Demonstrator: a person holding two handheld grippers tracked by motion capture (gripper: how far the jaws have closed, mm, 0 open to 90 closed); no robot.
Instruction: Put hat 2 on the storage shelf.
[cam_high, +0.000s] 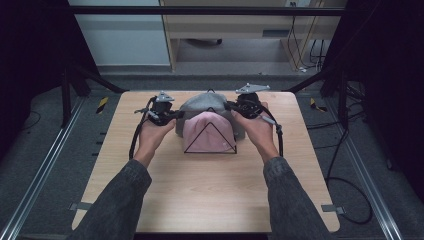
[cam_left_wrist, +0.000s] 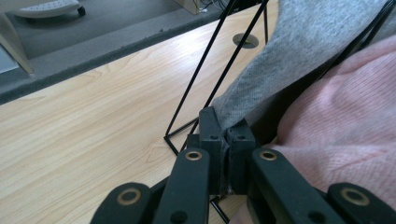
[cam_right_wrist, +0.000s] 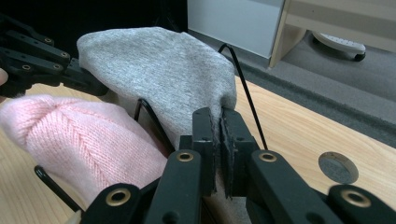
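Note:
A grey knit hat (cam_high: 205, 103) hangs over a black wire stand (cam_high: 210, 138) at the back middle of the table, behind a pink knit hat (cam_high: 207, 134) on the same stand. My left gripper (cam_high: 175, 115) is shut on the grey hat's left edge; its jaws pinch the grey fabric (cam_left_wrist: 261, 79) in the left gripper view (cam_left_wrist: 227, 140). My right gripper (cam_high: 231, 106) is shut on the hat's right edge, with grey cloth (cam_right_wrist: 163, 70) caught between its jaws (cam_right_wrist: 218, 126). The pink hat (cam_right_wrist: 79, 140) lies below and in front.
The wooden table (cam_high: 210, 195) has open surface in front of the stand. A round cable grommet (cam_right_wrist: 338, 168) sits in the tabletop near the right gripper. Black frame posts and cables stand beyond the table's back corners.

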